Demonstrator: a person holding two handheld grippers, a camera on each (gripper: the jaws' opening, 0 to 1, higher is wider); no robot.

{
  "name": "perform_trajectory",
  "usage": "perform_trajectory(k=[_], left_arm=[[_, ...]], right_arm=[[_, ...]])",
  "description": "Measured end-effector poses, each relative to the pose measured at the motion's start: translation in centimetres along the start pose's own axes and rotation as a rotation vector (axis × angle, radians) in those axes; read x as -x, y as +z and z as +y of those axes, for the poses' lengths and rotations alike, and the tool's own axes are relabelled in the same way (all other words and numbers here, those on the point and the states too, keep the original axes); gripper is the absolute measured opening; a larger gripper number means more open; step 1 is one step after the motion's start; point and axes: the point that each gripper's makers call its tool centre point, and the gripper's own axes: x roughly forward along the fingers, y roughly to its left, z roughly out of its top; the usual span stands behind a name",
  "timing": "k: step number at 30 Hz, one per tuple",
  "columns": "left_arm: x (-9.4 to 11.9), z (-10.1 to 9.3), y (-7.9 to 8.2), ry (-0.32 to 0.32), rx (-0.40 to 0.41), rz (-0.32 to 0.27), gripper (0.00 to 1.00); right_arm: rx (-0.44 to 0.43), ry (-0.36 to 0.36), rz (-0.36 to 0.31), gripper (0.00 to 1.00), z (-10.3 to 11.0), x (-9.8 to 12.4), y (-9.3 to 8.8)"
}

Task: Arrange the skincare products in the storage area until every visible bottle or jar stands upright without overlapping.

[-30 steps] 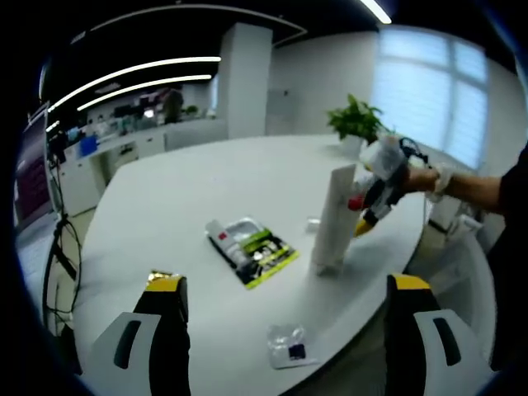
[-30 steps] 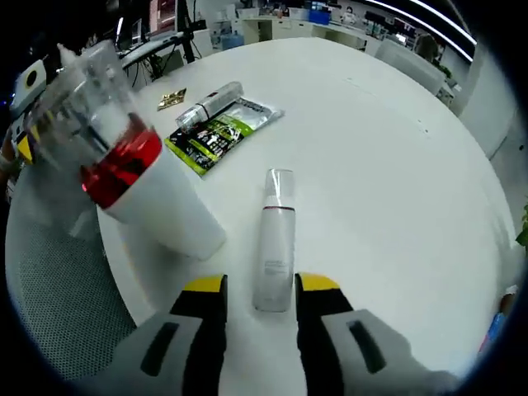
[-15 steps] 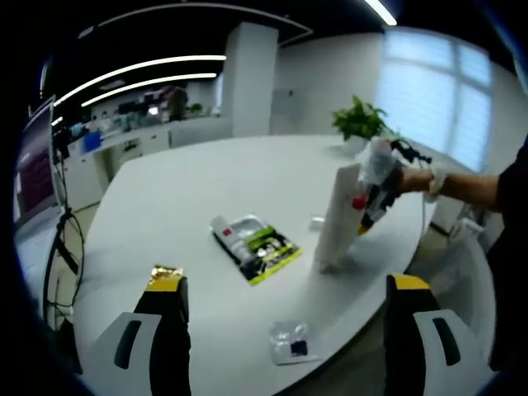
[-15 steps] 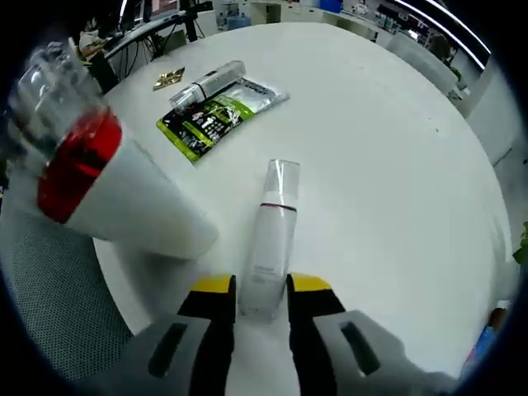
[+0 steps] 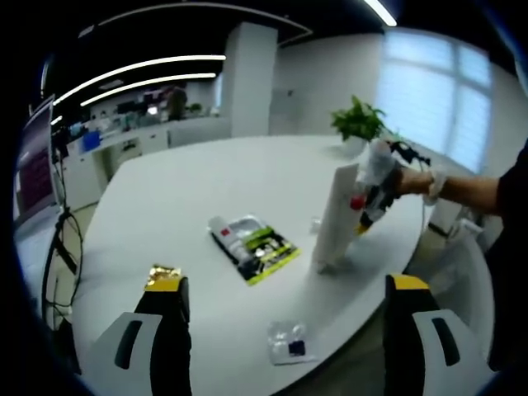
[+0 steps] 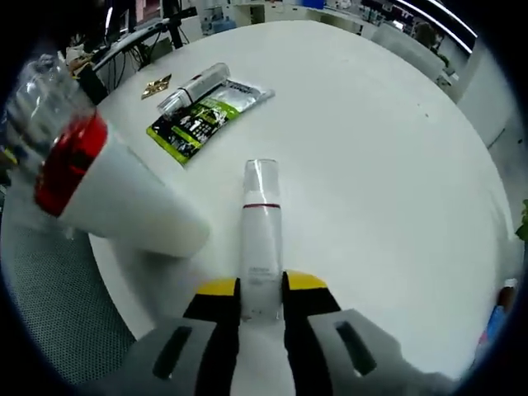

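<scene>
White table (image 6: 396, 148): bears every product, near its edge.
Tall white bottle (image 6: 124, 202): red band, clear cap; stands upright. Done.
Slim bottle (image 6: 260, 247): lies flat on the table, clear cap pointing away; not yet raised.
Right gripper (image 6: 261, 290): jaws narrow, pinched on the slim bottle's base.
Left gripper (image 5: 285, 289): jaws wide, holding nothing, well back from the products.
Tube (image 6: 191, 85): lies overlapping the green sachet (image 6: 202, 120); left to do.
Progress: early, one of three upright.
</scene>
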Motion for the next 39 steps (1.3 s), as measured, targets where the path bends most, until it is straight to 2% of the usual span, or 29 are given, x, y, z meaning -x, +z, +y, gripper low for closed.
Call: perform_trajectory(k=[4,8,10,15,20,25,33,37,39], left_arm=[[-0.1,-0.2,-0.2,-0.008,-0.003,0.007,0.96],[-0.2,-0.6,-0.2,-0.021,-0.009,0.009,0.96],[-0.2,-0.7,-0.2,-0.024,-0.013,0.008,0.95],[-0.2,-1.1,0.0,-0.034,-0.021,0.006,0.95],[-0.2,-1.4,0.4,-0.048,-0.017,-0.016,0.94],[-0.3,-1.9,0.2,-0.060,-0.044,0.001,0.94],[-0.3,-3.0,0.6,-0.100,-0.049,-0.021,0.91],[-0.3,-3.7,1.0,-0.125,-0.033,-0.041,0.91],[-0.3,-3.8,1.3,-0.132,-0.005,-0.052,0.90]], right_arm=[[-0.001,-0.003,0.002,0.18,-0.1,0.3,-0.6],[-0.014,-0.016,-0.032,0.18,-0.2,0.9,-0.7],[-0.044,0.001,-0.059,0.17,0.0,1.1,-0.8],[-0.175,0.048,-0.174,0.17,0.1,1.8,-0.6],[-0.273,0.095,-0.279,0.17,0.2,3.4,-0.1],[-0.317,0.104,-0.377,0.17,0.1,5.3,0.4],[-0.340,0.130,-0.527,0.17,1.1,9.0,2.0],[-0.352,0.142,-0.616,0.18,1.7,11.1,3.3],[-0.353,0.153,-0.636,0.18,2.2,11.9,3.7]])
